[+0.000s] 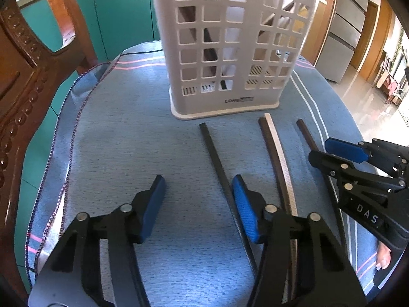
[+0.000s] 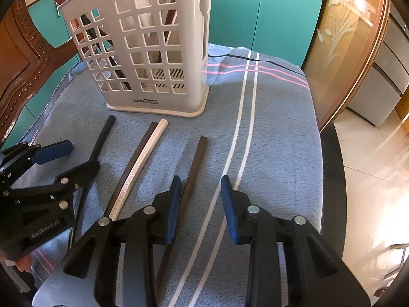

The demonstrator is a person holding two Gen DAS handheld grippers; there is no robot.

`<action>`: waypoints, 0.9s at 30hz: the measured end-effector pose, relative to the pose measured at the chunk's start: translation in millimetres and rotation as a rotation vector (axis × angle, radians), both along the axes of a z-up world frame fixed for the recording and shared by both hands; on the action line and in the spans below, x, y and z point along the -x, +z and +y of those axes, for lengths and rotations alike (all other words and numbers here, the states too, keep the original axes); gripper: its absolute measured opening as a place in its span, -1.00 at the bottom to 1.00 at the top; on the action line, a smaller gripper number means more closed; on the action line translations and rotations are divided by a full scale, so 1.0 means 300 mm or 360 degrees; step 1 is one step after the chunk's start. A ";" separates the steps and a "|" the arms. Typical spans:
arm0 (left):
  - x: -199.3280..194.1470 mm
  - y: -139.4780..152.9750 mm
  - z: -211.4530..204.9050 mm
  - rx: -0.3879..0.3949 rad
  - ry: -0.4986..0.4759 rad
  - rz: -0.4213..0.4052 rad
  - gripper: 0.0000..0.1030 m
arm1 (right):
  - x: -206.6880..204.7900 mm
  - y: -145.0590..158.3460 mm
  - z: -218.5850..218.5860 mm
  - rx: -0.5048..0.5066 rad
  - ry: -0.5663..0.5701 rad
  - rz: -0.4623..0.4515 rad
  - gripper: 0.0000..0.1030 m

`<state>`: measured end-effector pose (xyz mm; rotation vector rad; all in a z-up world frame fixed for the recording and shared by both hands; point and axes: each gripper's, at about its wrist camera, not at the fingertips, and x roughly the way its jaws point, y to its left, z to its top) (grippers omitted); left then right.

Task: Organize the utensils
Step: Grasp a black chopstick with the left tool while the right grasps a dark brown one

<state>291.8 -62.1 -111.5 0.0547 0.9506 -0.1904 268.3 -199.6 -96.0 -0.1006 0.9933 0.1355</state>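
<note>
Hovering apart and empty, left gripper [image 1: 198,204] and right gripper [image 2: 202,204] flank dark chopsticks [image 1: 217,158] near white slotted plastic holder [image 1: 230,51]

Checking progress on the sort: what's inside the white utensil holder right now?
Through the white utensil holder's grid holes, dark chopsticks lean in one compartment and a pale utensil stands beside them. The plastic walls hide the exact count and utensil type.
</note>
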 end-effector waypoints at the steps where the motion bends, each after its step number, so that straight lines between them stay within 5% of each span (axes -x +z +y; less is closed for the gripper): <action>1: -0.003 0.002 0.006 0.0001 0.0000 0.0000 0.04 | 0.000 0.000 -0.001 0.0000 0.0000 0.0000 -0.38; 19: -0.025 0.013 0.009 0.0045 -0.0029 -0.0006 0.05 | -0.013 0.002 -0.009 0.0001 -0.0037 -0.0002 -0.24; 23: -0.026 0.022 0.024 0.0212 -0.0124 0.0057 -0.70 | -0.009 0.004 -0.016 -0.0035 -0.0025 -0.0008 -0.34; 24: -0.022 0.022 0.031 0.0226 -0.0134 0.0074 -0.75 | -0.006 0.003 -0.010 -0.0049 -0.0019 0.0001 -0.60; 27: -0.008 0.023 0.047 0.0240 -0.0167 0.0107 -0.77 | -0.003 0.007 -0.006 -0.0073 0.0004 0.0029 -0.78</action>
